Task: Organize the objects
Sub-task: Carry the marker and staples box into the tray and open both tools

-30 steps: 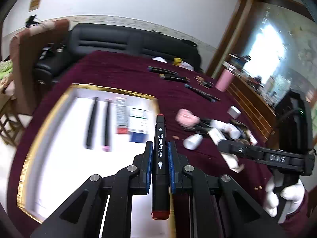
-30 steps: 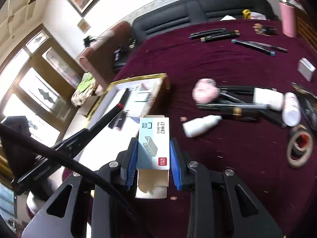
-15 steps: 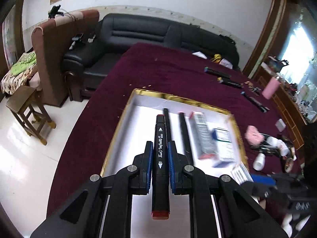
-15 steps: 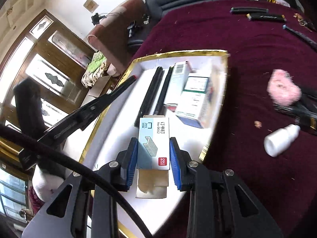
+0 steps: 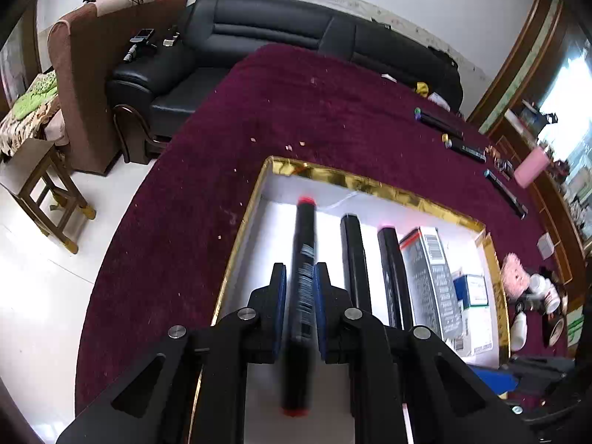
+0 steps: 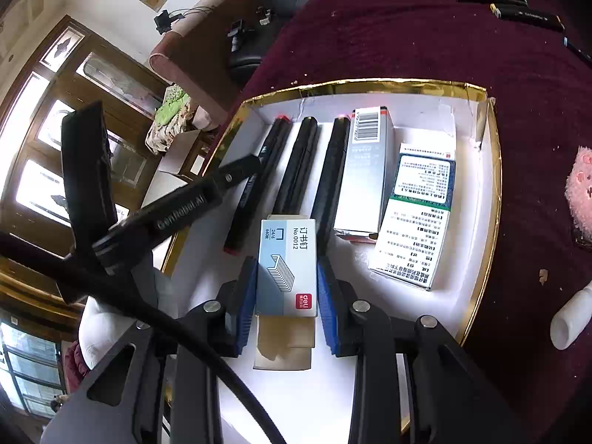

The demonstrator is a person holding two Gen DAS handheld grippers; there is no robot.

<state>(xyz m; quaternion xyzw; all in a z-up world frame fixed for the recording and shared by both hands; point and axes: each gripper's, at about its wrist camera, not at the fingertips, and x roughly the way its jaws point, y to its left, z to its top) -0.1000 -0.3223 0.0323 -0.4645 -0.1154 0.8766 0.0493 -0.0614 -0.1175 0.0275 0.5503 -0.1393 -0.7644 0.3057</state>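
Note:
My left gripper (image 5: 299,270) is shut on a black marker (image 5: 305,229) with red ends. It holds the marker low over the left side of the white, gold-rimmed tray (image 5: 370,181), parallel to two black markers (image 5: 353,259) lying there. I cannot tell whether the held marker touches the tray floor. My right gripper (image 6: 286,264) is shut on a pale blue staple box (image 6: 288,244), above the tray's (image 6: 370,85) near middle. Beyond it lie a grey box (image 6: 364,170) and a blue-and-white box (image 6: 418,214). The left gripper (image 6: 255,164) crosses the right wrist view.
The tray sits on a maroon tablecloth (image 5: 296,111). Loose markers (image 5: 438,122) lie far right, and a pink fluffy item (image 6: 581,192) and a white bottle (image 6: 569,318) lie right of the tray. A black sofa (image 5: 296,33) and a wooden stool (image 5: 48,192) stand past the table's edge.
Both grippers swung left from the cluttered side and sank over the tray, each keeping its hold. The held marker now lies alongside the tray's two markers.

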